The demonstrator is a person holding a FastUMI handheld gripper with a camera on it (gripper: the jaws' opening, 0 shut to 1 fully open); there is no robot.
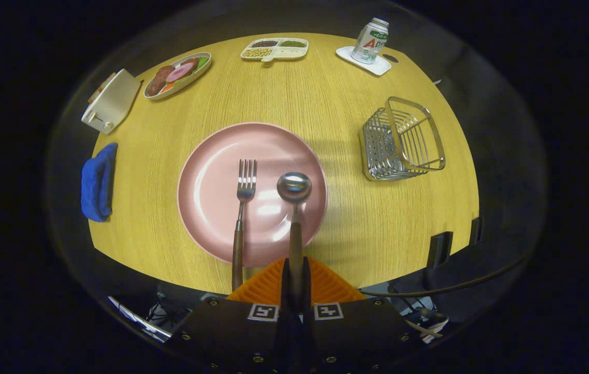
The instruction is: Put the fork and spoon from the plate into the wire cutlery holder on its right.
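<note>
A pink plate (211,171) sits mid-table. On it lies a fork (243,208), tines pointing away, its brown handle reaching over the plate's near rim. To the fork's right, a spoon (294,188) with a matching handle points away over the plate. My gripper (294,265) is shut on the spoon's handle, both fingers pressed against it near its end. I cannot tell whether the spoon's bowl rests on the plate or hangs just above it. The wire cutlery holder (403,139) stands empty to the right of the plate, beyond the fingers.
A blue cloth (98,182) lies left of the plate. A white toaster (111,101), an oval dish of food (177,74), a divided snack tray (275,49) and a bottle on a coaster (370,41) line the table's far side. The near edge runs just under my fingers.
</note>
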